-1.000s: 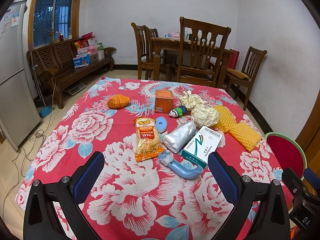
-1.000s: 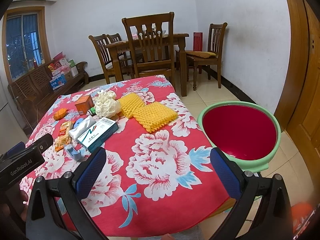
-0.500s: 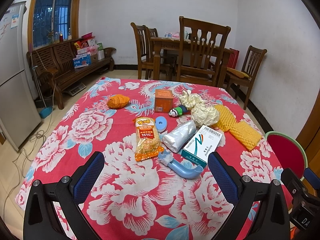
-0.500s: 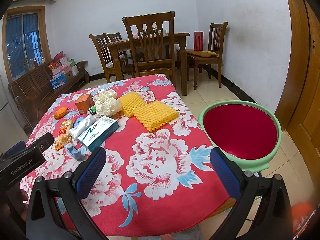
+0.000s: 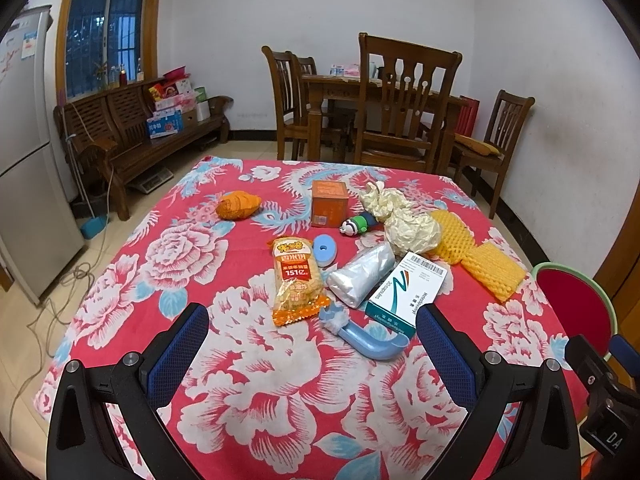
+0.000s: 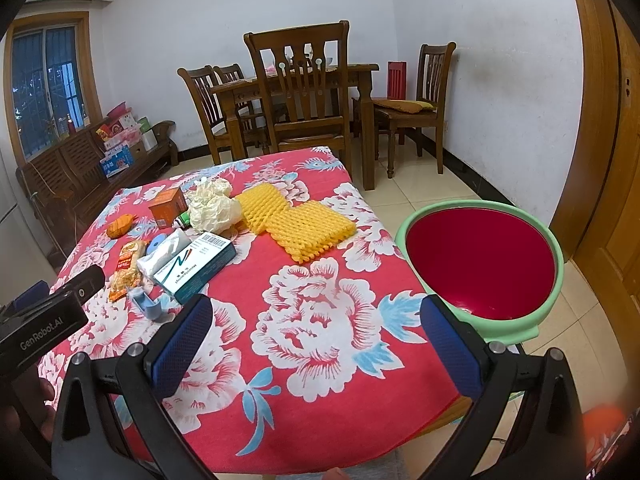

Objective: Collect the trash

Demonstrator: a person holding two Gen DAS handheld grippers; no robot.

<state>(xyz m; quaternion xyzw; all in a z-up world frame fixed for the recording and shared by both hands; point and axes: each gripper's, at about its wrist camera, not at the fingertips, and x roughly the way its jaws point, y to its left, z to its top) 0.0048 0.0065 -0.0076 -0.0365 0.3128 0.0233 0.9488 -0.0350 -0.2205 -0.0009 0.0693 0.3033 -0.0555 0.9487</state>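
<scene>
Trash lies on a table with a red floral cloth (image 5: 248, 392): an orange snack packet (image 5: 295, 280), a silver foil bag (image 5: 362, 276), a white-and-teal medicine box (image 5: 406, 294), a blue plastic scoop (image 5: 366, 338), crumpled cream paper (image 5: 408, 226), yellow foam netting (image 5: 476, 254), an orange box (image 5: 329, 203). My left gripper (image 5: 312, 354) is open above the near part of the table, short of the scoop. My right gripper (image 6: 314, 344) is open over the table's near right corner, beside a red basin with a green rim (image 6: 480, 264).
A blue ring (image 5: 324, 245), a small toy figure (image 5: 358, 225) and an orange wrapped lump (image 5: 237, 206) also lie on the cloth. Wooden chairs (image 5: 404, 108) and a dining table stand behind. A bench (image 5: 132, 136) and fridge (image 5: 28, 168) line the left wall.
</scene>
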